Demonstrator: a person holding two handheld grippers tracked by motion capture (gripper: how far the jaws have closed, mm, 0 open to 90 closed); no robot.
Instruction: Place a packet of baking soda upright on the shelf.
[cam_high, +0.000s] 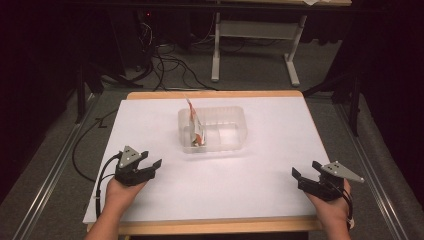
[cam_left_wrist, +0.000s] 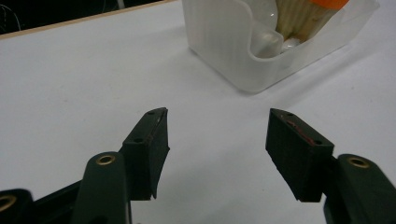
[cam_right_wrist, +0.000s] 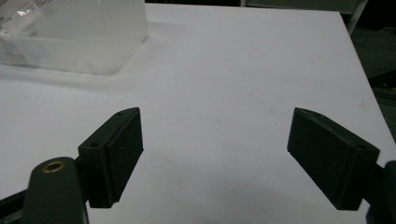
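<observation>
In the high view the room beyond the table (cam_high: 150, 125) is dark, and the forearms are cut off at the bottom edge. A clear tub (cam_high: 235, 132) sits at the centre of the frame on the white top; a packet (cam_high: 195, 122) with red and orange print leans upright in its left part, the print too small to read. The left gripper (cam_high: 152, 167) lies at lower left, held by a hand (cam_high: 120, 192), jaws apart and aimed right toward the tub; the right gripper (cam_high: 305, 171) lies at lower right in the other hand (cam_high: 330, 205), jaws apart and aimed left. Both are well apart from the tub. In the left gripper view the left gripper (cam_left_wrist: 217, 130) has its jaws spread over bare white surface, nothing between them; the tub (cam_left_wrist: 233, 51) is cut off at the upper right, and its contents, a ribbed beige thing under an orange one, are hard to identify. In the right gripper view the right gripper (cam_right_wrist: 215, 133) has its jaws wide, empty; the tub (cam_right_wrist: 93, 42) is cropped at the upper left, its inside blurred.
</observation>
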